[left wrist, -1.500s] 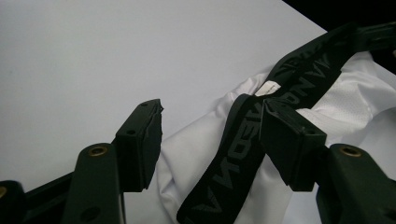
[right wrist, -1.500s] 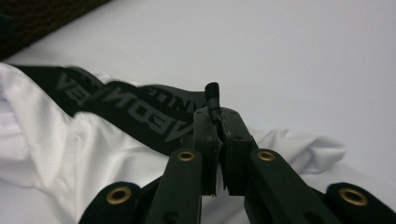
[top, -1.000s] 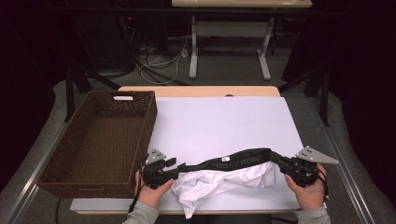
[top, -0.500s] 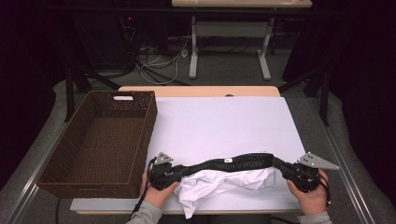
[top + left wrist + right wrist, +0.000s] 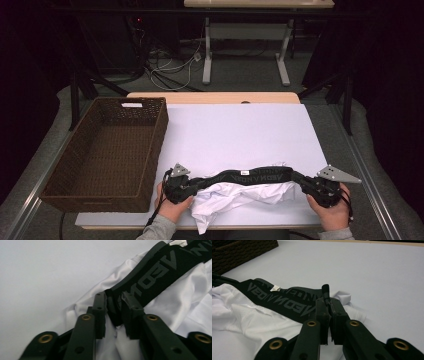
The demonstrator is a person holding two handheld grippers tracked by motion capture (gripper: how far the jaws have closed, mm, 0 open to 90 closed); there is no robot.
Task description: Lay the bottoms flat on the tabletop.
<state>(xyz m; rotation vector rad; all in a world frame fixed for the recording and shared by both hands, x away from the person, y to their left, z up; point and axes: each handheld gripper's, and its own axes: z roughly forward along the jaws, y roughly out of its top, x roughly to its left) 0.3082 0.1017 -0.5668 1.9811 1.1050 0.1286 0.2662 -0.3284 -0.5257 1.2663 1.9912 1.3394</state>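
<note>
High view: we hold the black waistband (image 5: 250, 176) of the white garment (image 5: 235, 197) taut at the near worktop (image 5: 240, 135) edge, left tongs (image 5: 186, 186) just closing on one end, right tongs (image 5: 309, 184) clenched on the other, ready for the basket (image 5: 107, 150) beyond.

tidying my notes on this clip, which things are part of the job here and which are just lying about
In the job: white garment with black waistband, left gripper and right gripper each clamped on one end of the waistband.

Lying about: wicker basket, the desk behind, floor cables.
</note>
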